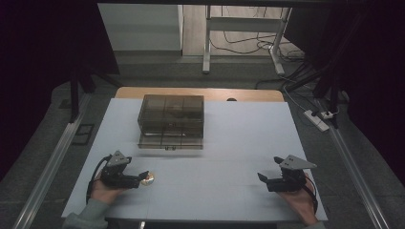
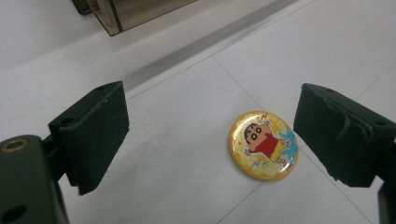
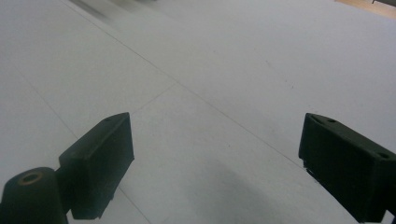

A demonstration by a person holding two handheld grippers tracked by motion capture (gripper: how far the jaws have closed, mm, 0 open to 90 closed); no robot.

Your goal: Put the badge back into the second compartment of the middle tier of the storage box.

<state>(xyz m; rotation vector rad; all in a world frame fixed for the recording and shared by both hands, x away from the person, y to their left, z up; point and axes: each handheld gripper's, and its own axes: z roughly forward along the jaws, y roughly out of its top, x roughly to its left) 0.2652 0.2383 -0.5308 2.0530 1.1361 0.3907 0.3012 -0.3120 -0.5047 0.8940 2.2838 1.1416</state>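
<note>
A round yellow badge (image 2: 263,145) with a cartoon figure lies flat on the white table; in the high view the badge (image 1: 149,178) sits near the front left. My left gripper (image 1: 143,177) is open just beside it, and in the left gripper view my left gripper (image 2: 210,135) has the badge lying close to the right-hand jaw, with neither jaw touching it. A smoky clear box (image 1: 171,119) with compartments stands at the middle back. My right gripper (image 1: 261,178) is open at the front right over bare table, and the right gripper (image 3: 215,154) has nothing between its jaws.
The white table top (image 1: 239,138) ends in a wooden strip (image 1: 200,93) at the back. Metal rails (image 1: 52,162) run along both sides. Beyond the table are a desk frame (image 1: 243,33), cables and a power strip (image 1: 317,119) on the floor.
</note>
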